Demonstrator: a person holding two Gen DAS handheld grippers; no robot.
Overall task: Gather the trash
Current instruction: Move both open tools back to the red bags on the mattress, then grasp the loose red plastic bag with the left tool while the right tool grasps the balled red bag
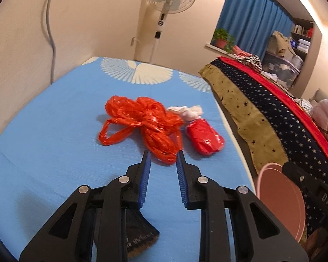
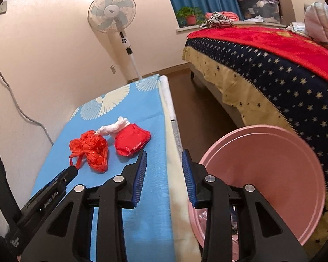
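On blue cloth (image 1: 43, 131), orange bag (image 1: 142, 122) lies lengthwise toward open left tongs (image 1: 163, 156).

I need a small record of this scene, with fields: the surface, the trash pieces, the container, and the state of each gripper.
surface: blue cloth with white wing pattern
trash 1: orange plastic bag, knotted, lying on the cloth
trash 2: red packet, right of the bag
trash 3: white tissue, behind the packet
container: pink basin, beside the table, near the bed
left gripper: open, near the bag, holding nothing
right gripper: open, empty
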